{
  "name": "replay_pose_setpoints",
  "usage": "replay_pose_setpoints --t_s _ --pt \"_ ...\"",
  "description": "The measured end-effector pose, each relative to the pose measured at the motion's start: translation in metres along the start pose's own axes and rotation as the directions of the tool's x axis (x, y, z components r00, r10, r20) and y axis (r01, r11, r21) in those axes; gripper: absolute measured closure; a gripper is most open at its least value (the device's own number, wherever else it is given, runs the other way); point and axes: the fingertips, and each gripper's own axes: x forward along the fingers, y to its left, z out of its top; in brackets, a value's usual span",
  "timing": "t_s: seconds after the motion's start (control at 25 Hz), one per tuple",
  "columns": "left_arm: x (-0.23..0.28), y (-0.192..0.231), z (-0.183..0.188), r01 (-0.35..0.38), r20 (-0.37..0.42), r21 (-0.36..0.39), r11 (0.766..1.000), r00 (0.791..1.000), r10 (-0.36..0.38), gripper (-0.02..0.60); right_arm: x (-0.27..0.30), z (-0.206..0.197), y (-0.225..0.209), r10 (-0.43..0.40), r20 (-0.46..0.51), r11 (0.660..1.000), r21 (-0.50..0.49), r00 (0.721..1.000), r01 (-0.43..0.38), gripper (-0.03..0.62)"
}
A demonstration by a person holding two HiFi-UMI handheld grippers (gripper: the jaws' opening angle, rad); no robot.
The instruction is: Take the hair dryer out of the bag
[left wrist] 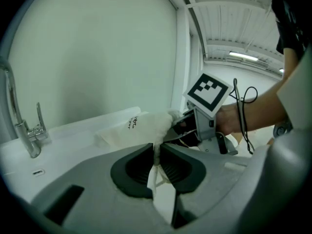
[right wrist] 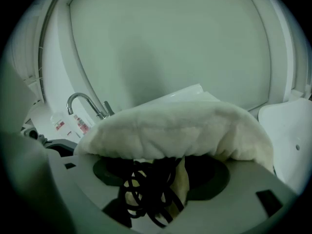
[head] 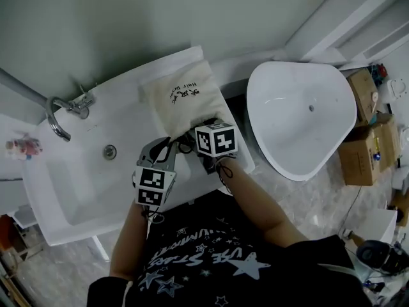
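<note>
BAG: 1, cloth bag (head: 185,98) on the ledge, sink (head: 77,178) at its 8 o'clock, tub (head: 300,117) at its 3 o'clock | LEFT: your left gripper (left wrist: 156,162) is clenched on a fold of the bag | RIGHT: your right gripper (right wrist: 161,174) is released, jaws apart at the bag's mouth, 1 black coiled cord (right wrist: 146,189) between them | HAIR DRYER: body hidden in the bag | FAUCET (head: 61,114): 1

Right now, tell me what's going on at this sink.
A person with a gripper in each hand is working on a cream drawstring bag lying on the counter beside the basin. The left gripper pinches the bag's fabric near its mouth. The right gripper sits at the mouth with jaws apart, a coiled black cord between them. The hair dryer itself isn't visible yet.
</note>
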Motion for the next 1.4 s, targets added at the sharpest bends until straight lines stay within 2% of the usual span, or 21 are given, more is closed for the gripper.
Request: replay_pose_setpoints --t_s 0.32,0.88,0.96,1.0,1.4 --pt "0.001 0.004 -0.001 -0.051 -0.004 -0.033 0.998 0.999 0.051 0.526 0.030 0.007 -0.009 -0.023 -0.011 1.000 -0.010 1.000 0.023 0.284" --pt "0.001 0.013 -0.007 -0.098 -0.011 -0.082 0.992 0.995 0.098 0.529 0.053 0.001 -0.011 -0.014 -0.119 1.000 -0.024 0.993 0.011 0.287" --pt "0.001 0.015 -0.006 -0.101 -0.008 -0.088 0.991 0.995 0.101 0.529 0.053 0.000 -0.015 -0.038 -0.128 0.999 -0.028 0.991 0.035 0.314" --pt "0.001 0.016 -0.005 -0.100 -0.006 -0.091 0.991 0.995 0.100 0.529 0.053 0.000 -0.018 -0.049 -0.129 0.999 -0.025 0.990 0.046 0.380" --pt "0.006 0.018 -0.003 -0.095 -0.001 -0.083 0.992 0.995 0.095 0.531 0.040 -0.008 -0.020 -0.053 -0.191 0.999 -0.023 0.980 0.049 0.408"
